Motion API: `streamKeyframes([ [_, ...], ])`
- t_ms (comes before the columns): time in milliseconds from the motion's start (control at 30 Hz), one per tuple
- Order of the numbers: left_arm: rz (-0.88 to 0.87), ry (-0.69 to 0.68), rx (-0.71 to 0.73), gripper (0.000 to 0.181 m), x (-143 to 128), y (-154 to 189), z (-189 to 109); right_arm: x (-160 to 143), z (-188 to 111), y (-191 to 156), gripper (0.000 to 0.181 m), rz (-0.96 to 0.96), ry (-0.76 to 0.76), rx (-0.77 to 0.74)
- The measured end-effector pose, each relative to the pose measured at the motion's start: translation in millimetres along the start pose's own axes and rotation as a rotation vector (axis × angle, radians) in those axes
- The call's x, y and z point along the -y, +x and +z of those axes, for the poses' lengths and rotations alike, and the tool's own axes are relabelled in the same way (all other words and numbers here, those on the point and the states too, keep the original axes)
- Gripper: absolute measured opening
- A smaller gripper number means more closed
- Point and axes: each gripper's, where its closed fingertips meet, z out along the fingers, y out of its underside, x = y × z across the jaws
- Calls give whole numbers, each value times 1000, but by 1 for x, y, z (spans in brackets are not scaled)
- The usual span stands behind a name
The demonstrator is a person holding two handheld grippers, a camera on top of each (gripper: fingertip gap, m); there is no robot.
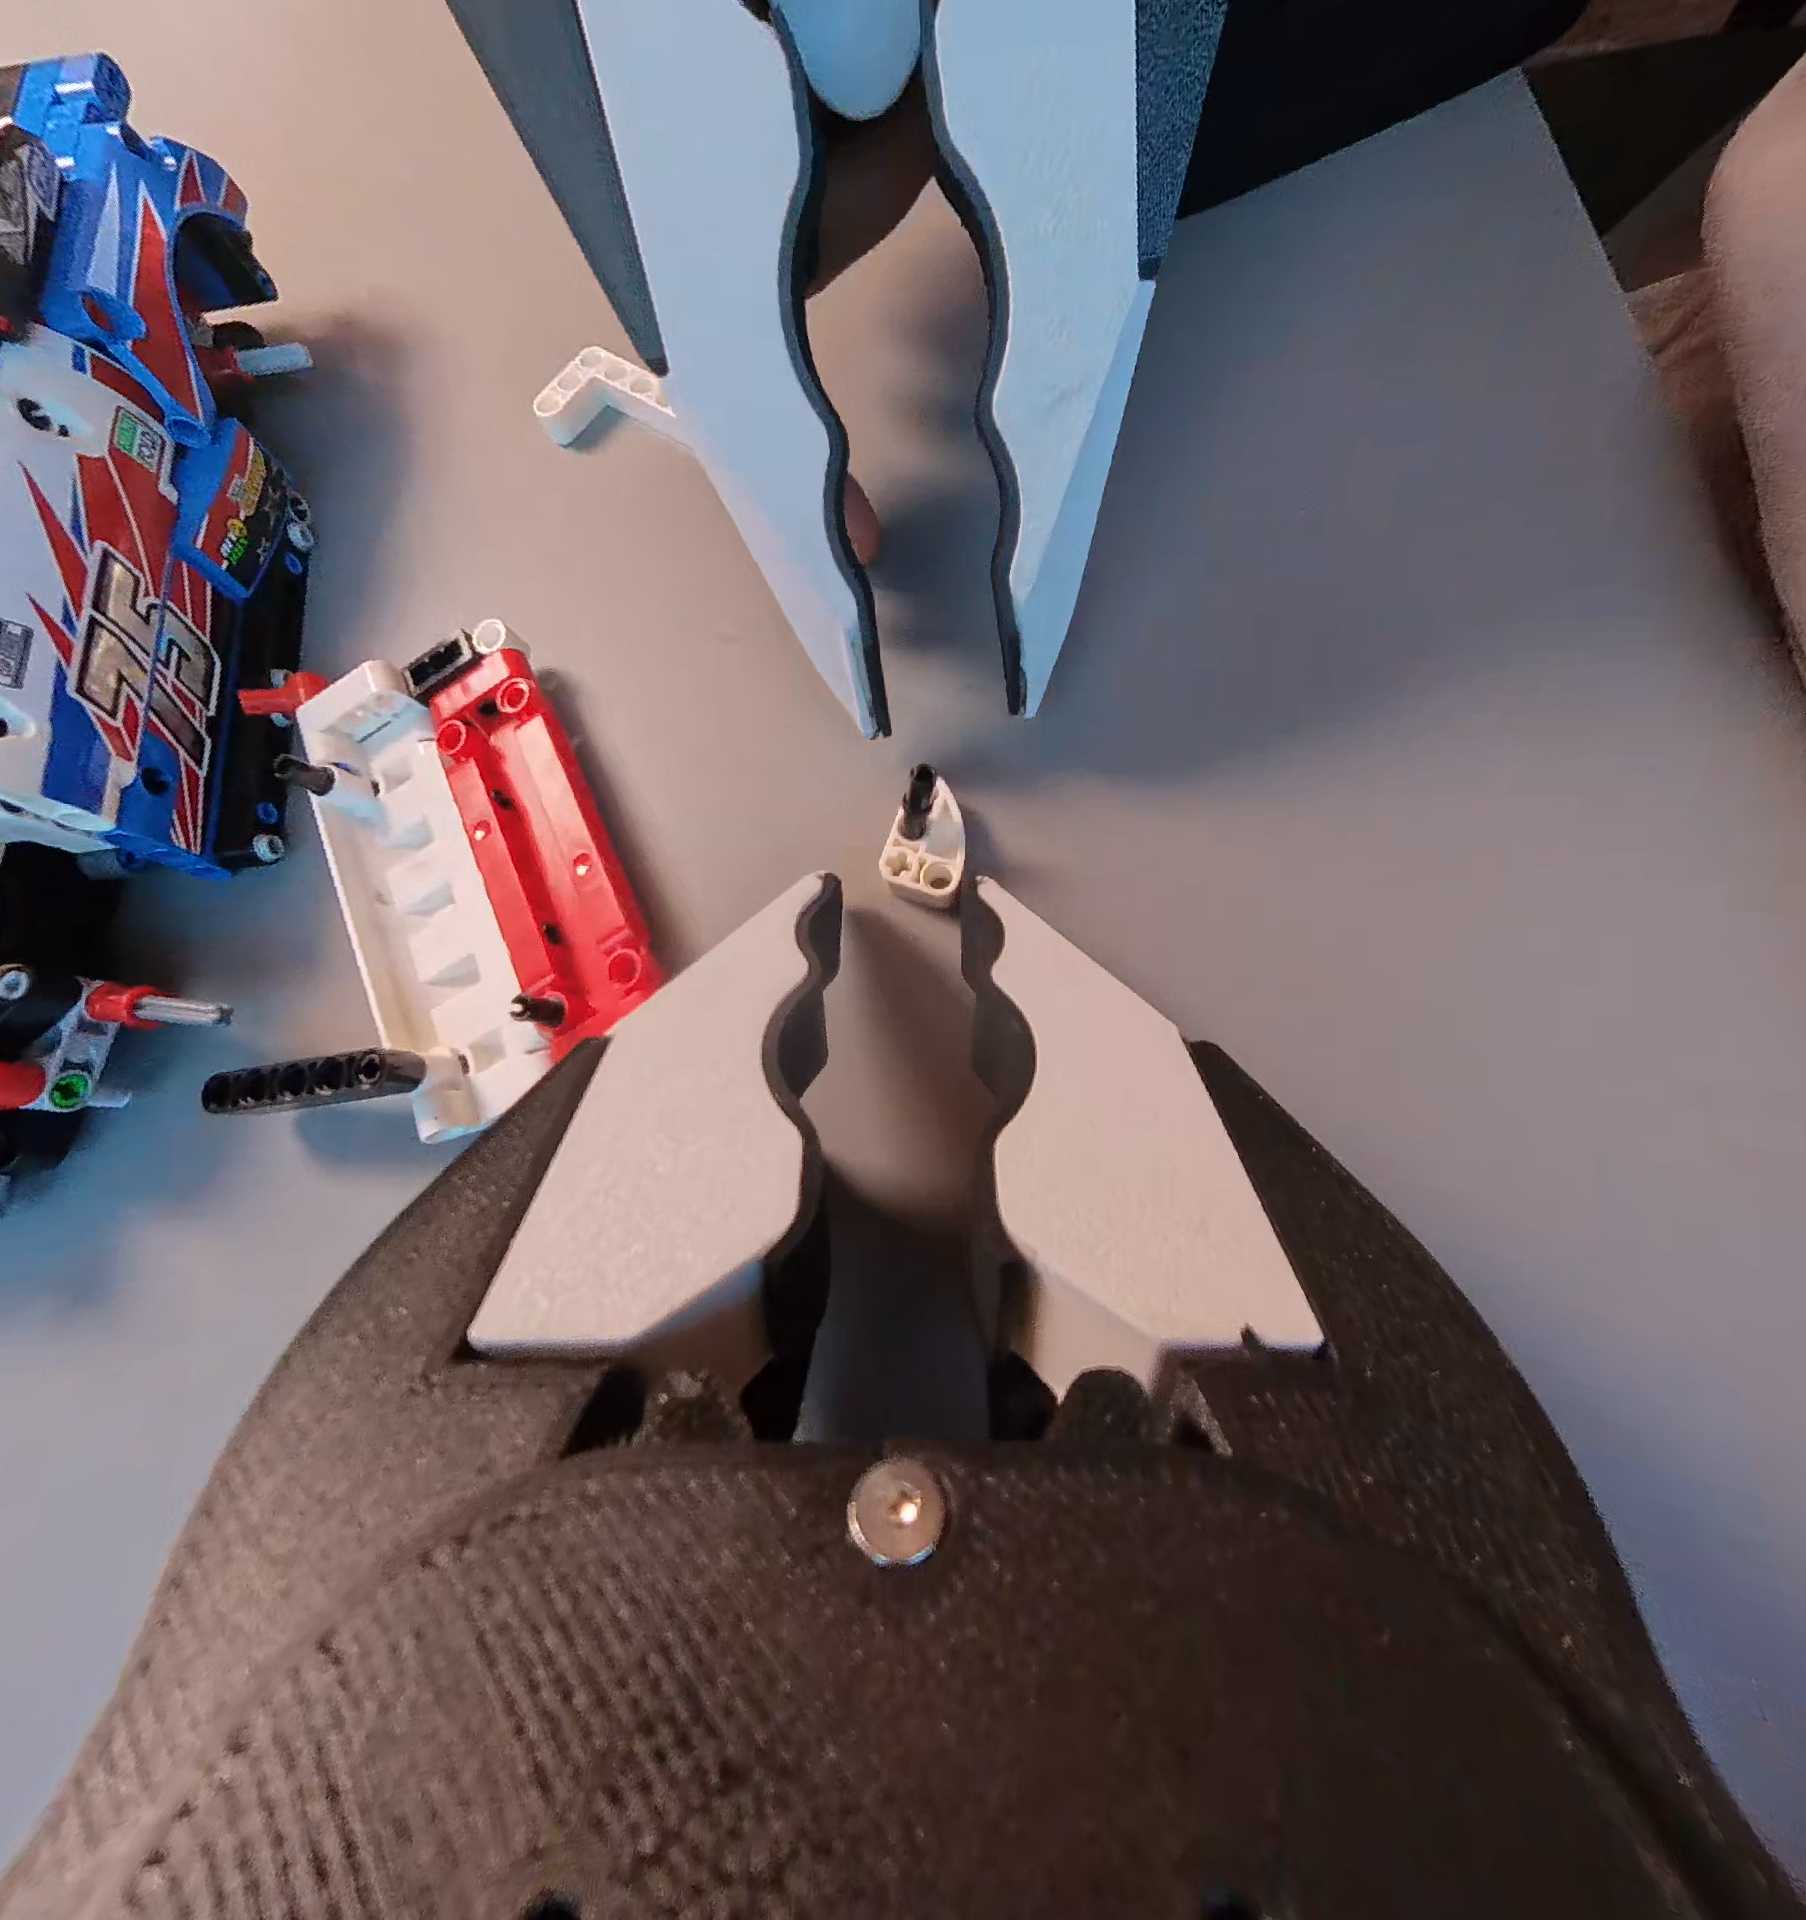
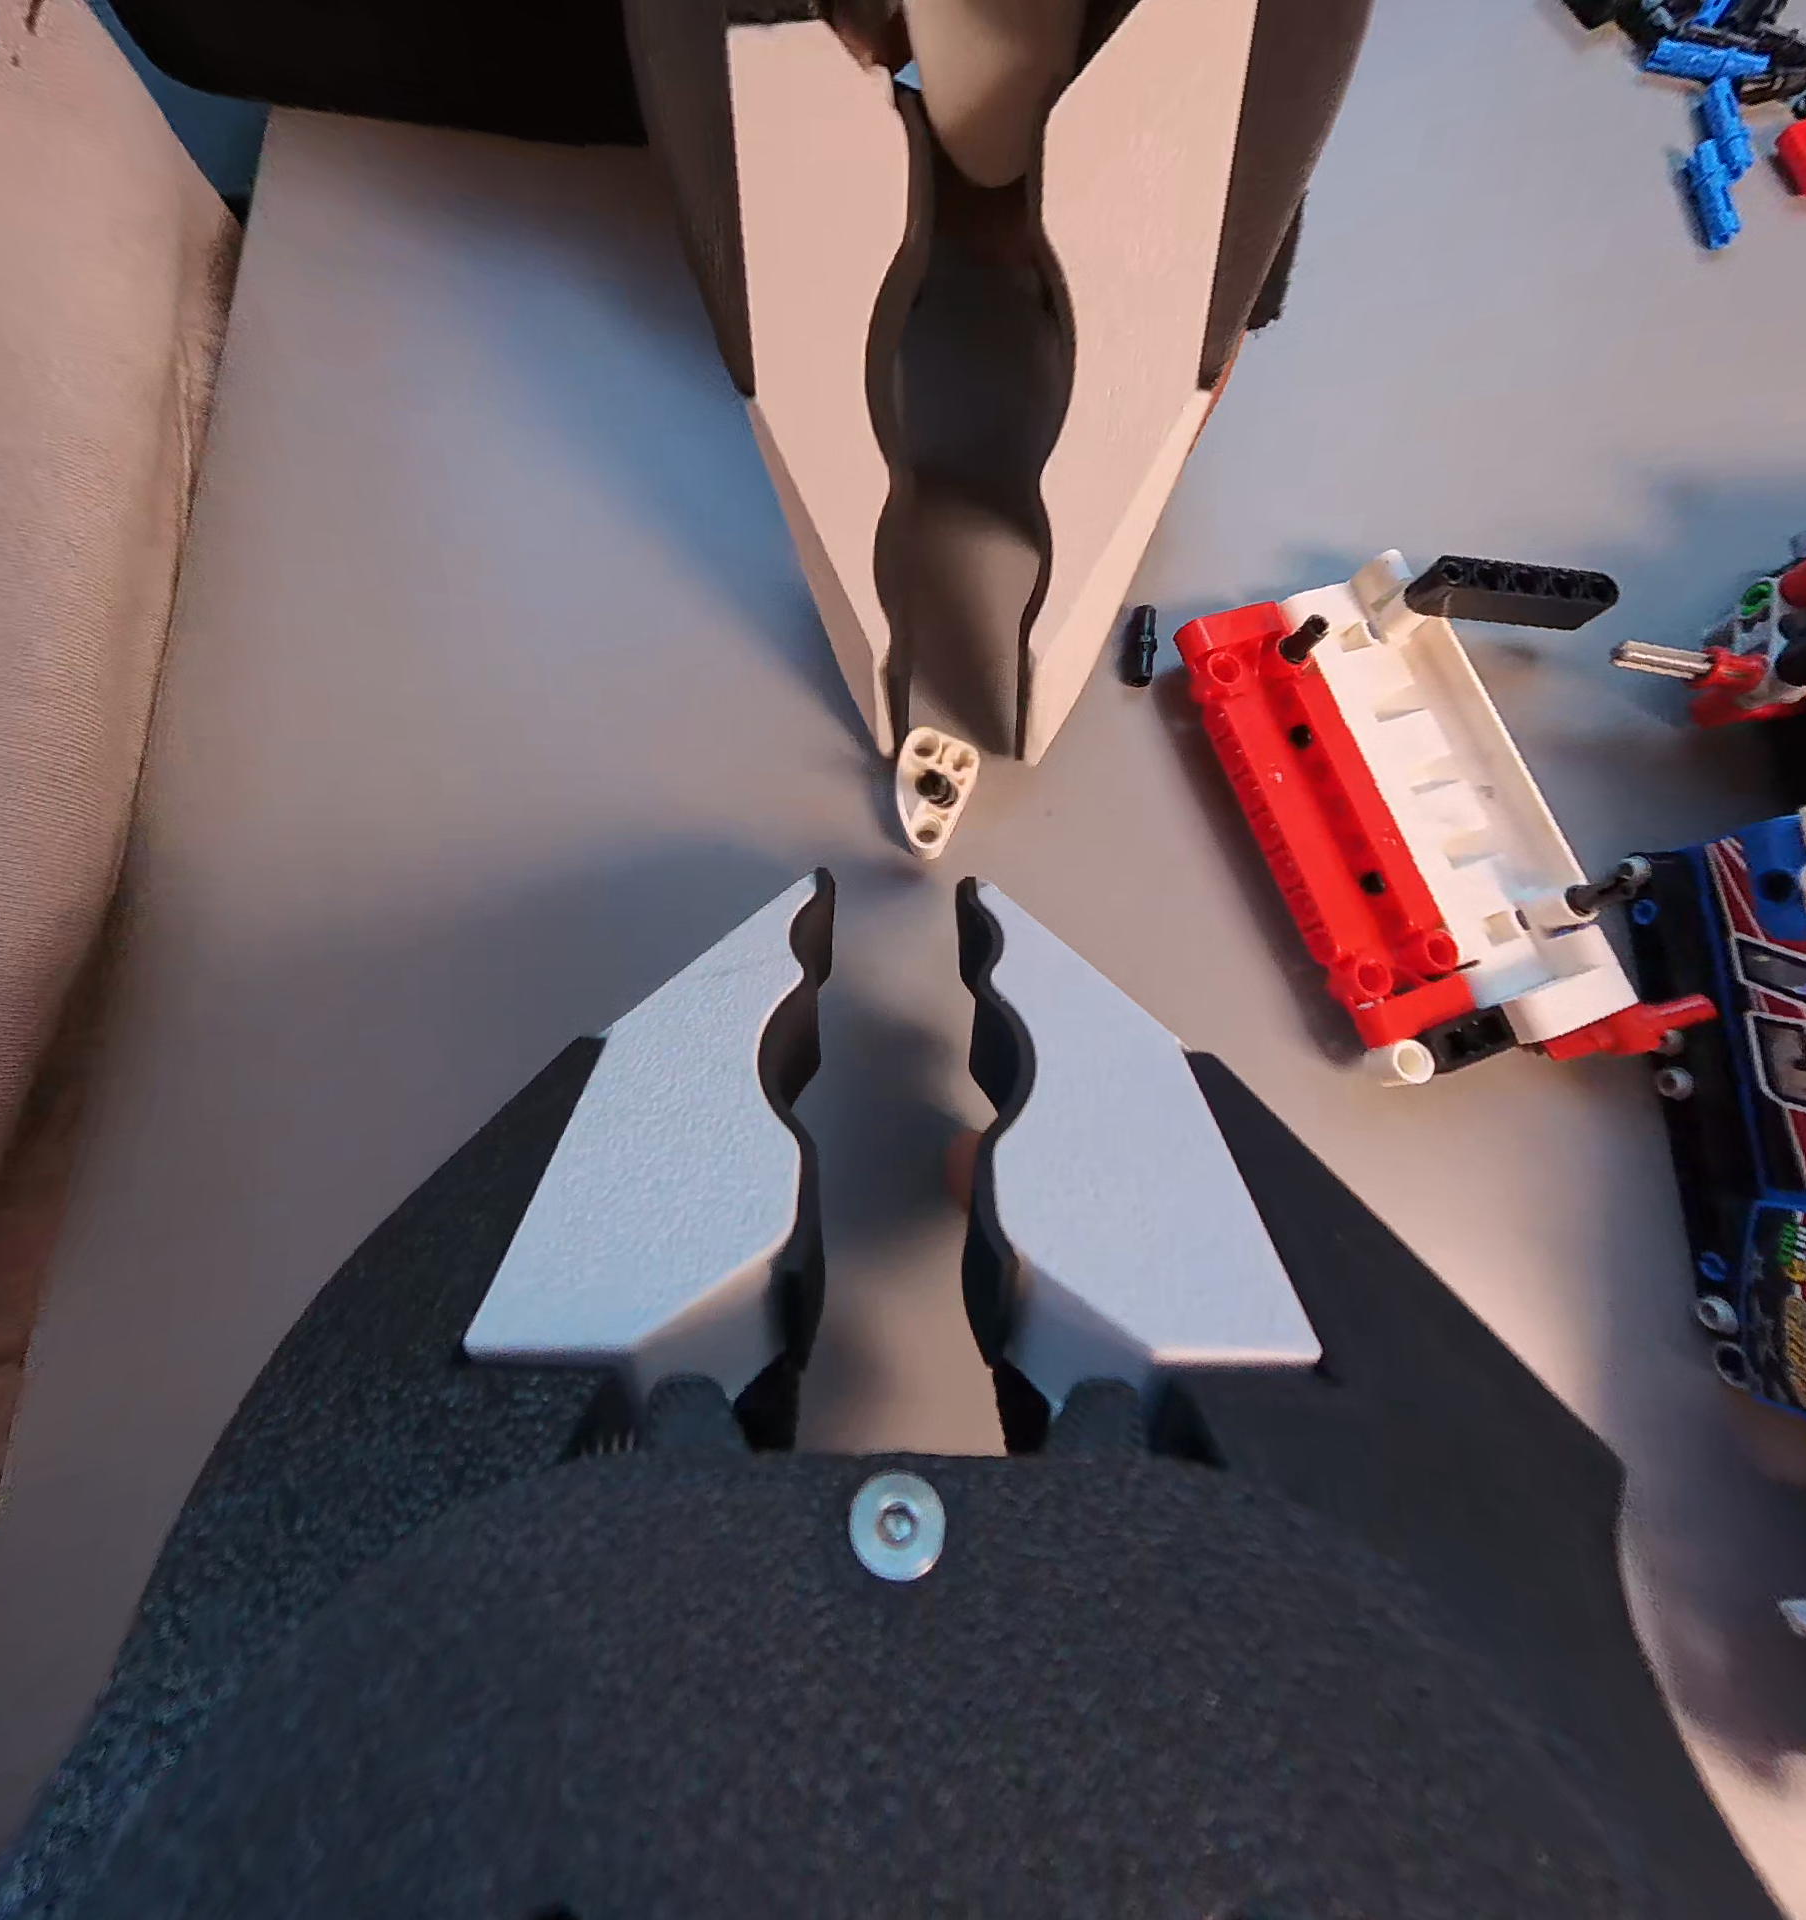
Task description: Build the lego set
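On the grey bench [image 1: 1398,727], a small white lego piece [image 1: 925,854] with a black pin [image 1: 920,795] standing in it lies between 2 tools that face each other tip to tip. The left tool [image 1: 901,894] has its jaws parted and holds nothing; the piece sits just beyond its fingertips. The right tool [image 2: 894,891] is likewise parted and empty, its tips near the same piece [image 2: 935,790]. To one side rests a red and white lego panel assembly [image 1: 483,883], beside a blue, white and red lego car body [image 1: 99,499]. A loose white angled beam [image 1: 598,395] lies farther off.
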Motion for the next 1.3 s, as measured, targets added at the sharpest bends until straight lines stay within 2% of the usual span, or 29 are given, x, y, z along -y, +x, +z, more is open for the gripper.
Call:
streamKeyframes([
  [67,-13,-4,9,20,-1,-6,-5,1,0,0,20,-6,6,17],
  [200,-88,49,-15,16,19,-2,-13,4,-1,6,19,18,46,27],
  [367,-98,-51,28,14,20,1,-1,4,-4,14,15,61,89,4],
  [567,-72,-123,68,10,20,1,6,0,-9,10,20,23,104,8],
  [933,-49,-183,93,3,18,0,3,-3,-12,11,20,25,108,-8],
  [1167,55,-177,-26,3,13,9,-3,1,-10,5,20,-14,124,12],
  [1300,141,-159,-148,3,8,19,-9,9,-1,-4,31,-117,116,44],
])
